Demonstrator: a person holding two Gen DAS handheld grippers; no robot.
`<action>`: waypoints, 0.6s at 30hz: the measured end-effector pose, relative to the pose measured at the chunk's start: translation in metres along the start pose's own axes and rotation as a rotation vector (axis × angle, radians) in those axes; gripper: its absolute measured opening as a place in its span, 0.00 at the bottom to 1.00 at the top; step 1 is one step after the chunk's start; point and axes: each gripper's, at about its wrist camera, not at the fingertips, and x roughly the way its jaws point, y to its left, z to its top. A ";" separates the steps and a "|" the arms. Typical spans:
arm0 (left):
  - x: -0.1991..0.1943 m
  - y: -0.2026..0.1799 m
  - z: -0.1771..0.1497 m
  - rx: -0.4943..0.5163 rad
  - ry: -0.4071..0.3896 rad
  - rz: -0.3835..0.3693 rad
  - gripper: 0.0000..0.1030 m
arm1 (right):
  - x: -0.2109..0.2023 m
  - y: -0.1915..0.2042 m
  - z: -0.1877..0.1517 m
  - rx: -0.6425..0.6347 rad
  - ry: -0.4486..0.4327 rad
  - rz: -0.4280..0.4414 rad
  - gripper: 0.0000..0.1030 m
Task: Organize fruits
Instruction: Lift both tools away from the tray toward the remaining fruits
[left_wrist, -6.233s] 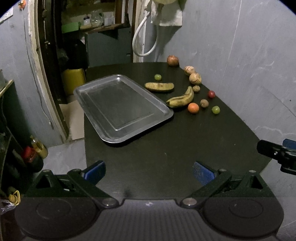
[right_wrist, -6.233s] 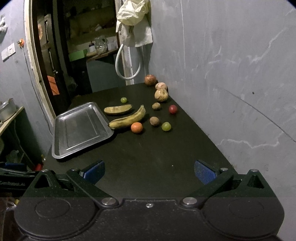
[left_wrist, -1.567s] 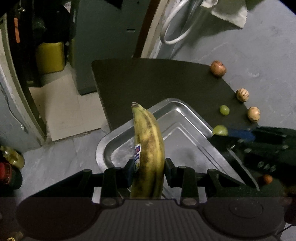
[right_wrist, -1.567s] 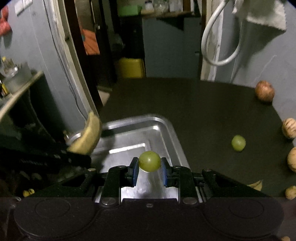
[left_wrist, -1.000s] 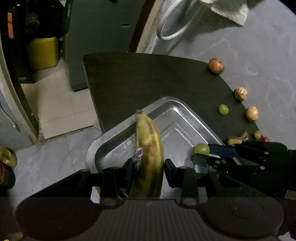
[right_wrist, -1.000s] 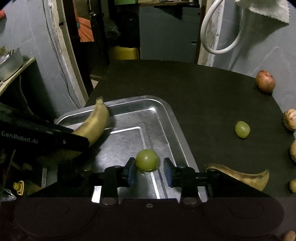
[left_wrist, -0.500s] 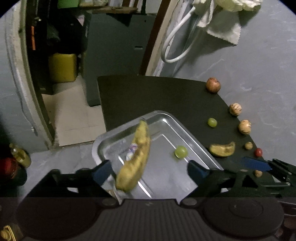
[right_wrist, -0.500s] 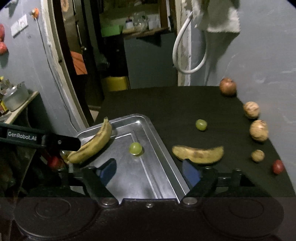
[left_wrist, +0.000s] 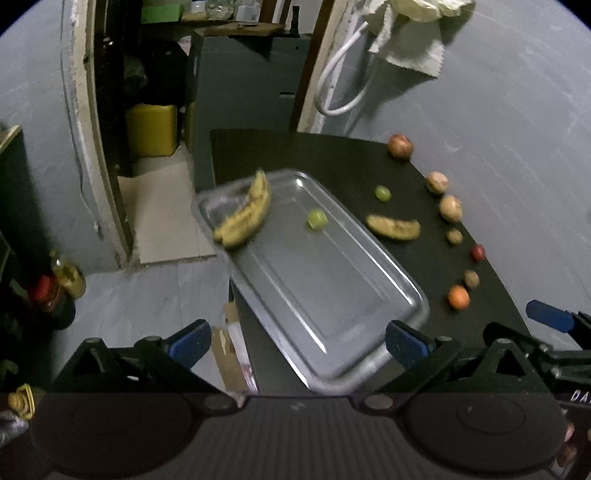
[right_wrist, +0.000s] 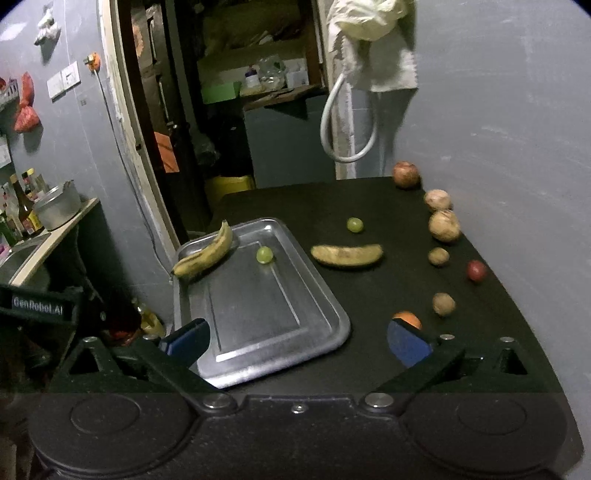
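A steel tray (left_wrist: 325, 295) (right_wrist: 258, 314) lies on the black table. A spotted banana (left_wrist: 245, 218) (right_wrist: 205, 256) rests at its far left corner, and a green grape (left_wrist: 317, 219) (right_wrist: 265, 254) lies loose beside it. My left gripper (left_wrist: 297, 341) hangs above the tray's near end, jaws opening, nothing between them. My right gripper (right_wrist: 297, 339) is also opening and empty, over the tray's near right corner. On the table are a second banana (right_wrist: 347, 255), another green grape (right_wrist: 354, 225) and an orange (left_wrist: 458, 297).
Brown round fruits (right_wrist: 444, 225), a small red fruit (right_wrist: 476, 270) and a reddish apple-like fruit (right_wrist: 405, 174) line the grey wall side of the table (right_wrist: 369, 206). The tray's left end overhangs the table edge above the floor. A doorway with a yellow can (left_wrist: 151, 129) lies beyond.
Both grippers let go: the banana and the grape now lie in the tray. Both jaws opened wide, and both grippers drew back and rose away from the tray.
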 end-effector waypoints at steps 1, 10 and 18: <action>-0.006 -0.006 -0.009 0.000 0.005 0.001 0.99 | -0.010 -0.002 -0.005 0.002 -0.006 -0.003 0.99; -0.033 -0.051 -0.072 0.062 0.068 0.002 0.99 | -0.090 -0.023 -0.060 0.042 -0.016 -0.081 0.99; -0.027 -0.075 -0.084 0.154 0.139 0.024 0.99 | -0.108 -0.043 -0.084 0.129 0.012 -0.143 0.99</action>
